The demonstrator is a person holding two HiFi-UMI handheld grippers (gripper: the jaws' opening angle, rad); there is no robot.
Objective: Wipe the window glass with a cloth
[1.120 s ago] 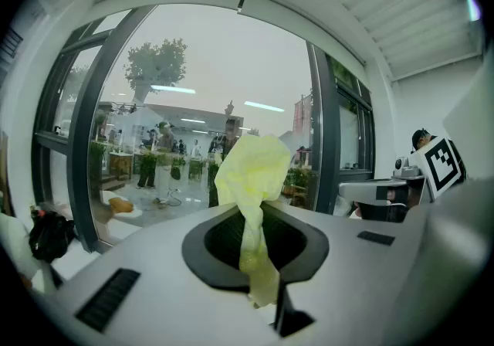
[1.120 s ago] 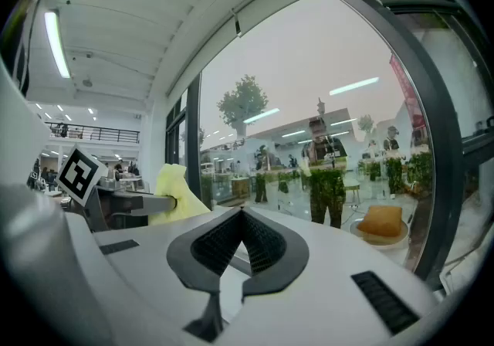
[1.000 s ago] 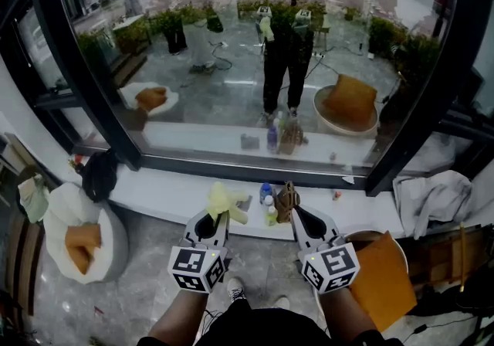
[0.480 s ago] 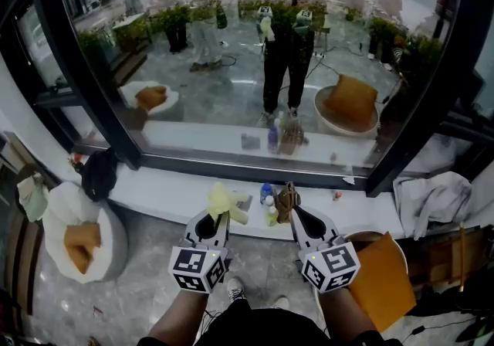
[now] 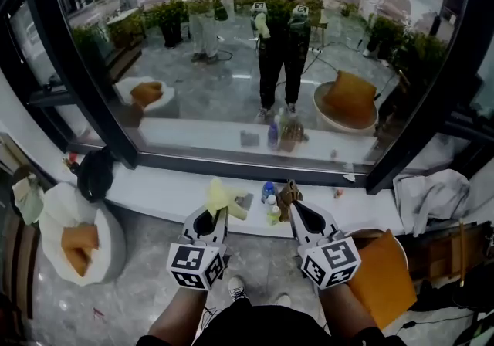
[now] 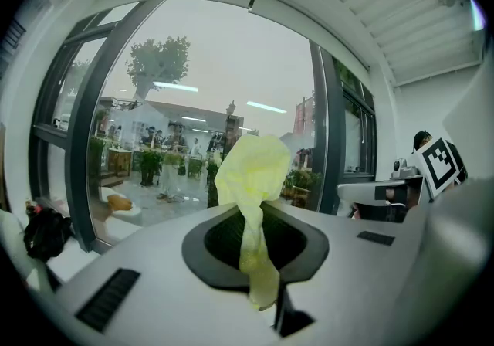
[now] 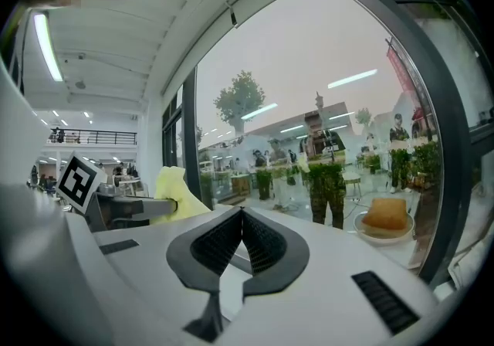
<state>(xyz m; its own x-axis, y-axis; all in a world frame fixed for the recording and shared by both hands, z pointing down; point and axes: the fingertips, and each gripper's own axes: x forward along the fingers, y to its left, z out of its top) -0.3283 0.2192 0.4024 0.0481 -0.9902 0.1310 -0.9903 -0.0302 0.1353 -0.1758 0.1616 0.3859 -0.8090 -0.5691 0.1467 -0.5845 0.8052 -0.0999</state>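
— Where's the cloth?
— Pale yellow and crumpled, the cloth (image 5: 223, 199) stands pinched in my left gripper (image 5: 219, 212), above the white sill (image 5: 162, 190) and clear of the window glass (image 5: 231, 66).
— And your right?
— My right gripper (image 5: 292, 205), held level alongside, is clenched on nothing. A brown thing (image 5: 286, 196), perhaps a brush, sits by its tip. Black frame bars (image 5: 77, 59) flank the pane.

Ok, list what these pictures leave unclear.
- Head view: reflections across the window glass hide any dirt or streaks.
- Head view: the yellow cloth covers the jaws of the left gripper.
- Head view: the sill bottles and the brown thing by the right gripper are too small to identify.
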